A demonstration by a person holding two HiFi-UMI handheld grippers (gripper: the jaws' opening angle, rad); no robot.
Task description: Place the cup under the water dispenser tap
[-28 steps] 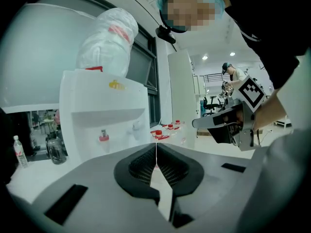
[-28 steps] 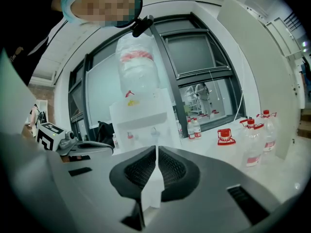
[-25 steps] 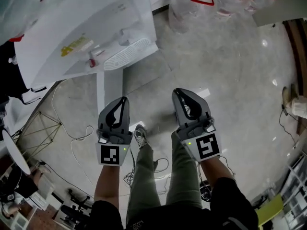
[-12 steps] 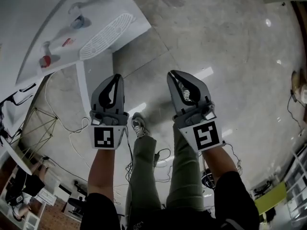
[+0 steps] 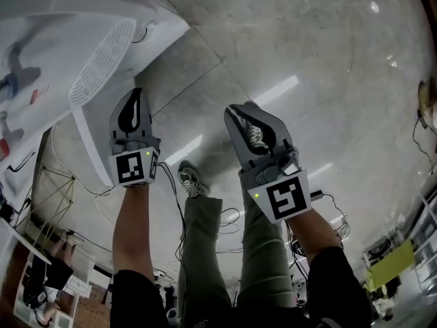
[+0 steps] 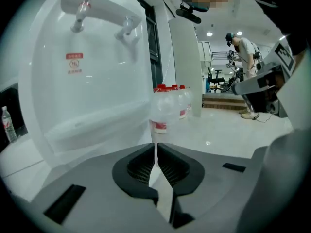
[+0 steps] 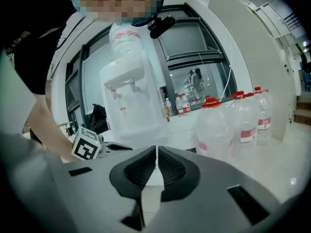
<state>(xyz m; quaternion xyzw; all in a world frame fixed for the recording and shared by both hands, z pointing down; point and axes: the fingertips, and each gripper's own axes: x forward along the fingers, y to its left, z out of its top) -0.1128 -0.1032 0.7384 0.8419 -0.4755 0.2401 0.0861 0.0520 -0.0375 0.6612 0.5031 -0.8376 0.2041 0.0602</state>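
The white water dispenser [image 5: 61, 53] stands at the upper left of the head view, its drip grille [image 5: 102, 63] facing me. In the left gripper view its red tap [image 6: 80, 14] and second tap [image 6: 127, 30] hang above the drip tray [image 6: 87, 125]. My left gripper [image 5: 136, 94] is shut and empty, just below the grille; its jaws [image 6: 155, 152] meet with nothing between them. My right gripper [image 5: 237, 111] hangs further right over the floor, also shut and empty [image 7: 156, 155]. No cup shows in any view.
Large water bottles [image 7: 233, 120] with red caps stand on the floor right of the dispenser, also in the left gripper view [image 6: 167, 108]. Cables [image 5: 225, 221] lie by my feet. A person [image 6: 243, 45] stands far back. A folding frame [image 5: 51, 183] sits at the left.
Both grippers have sunk lower, still shut. In the head view the dispenser has slid left and down, and the left gripper now sits close under its drip grille.
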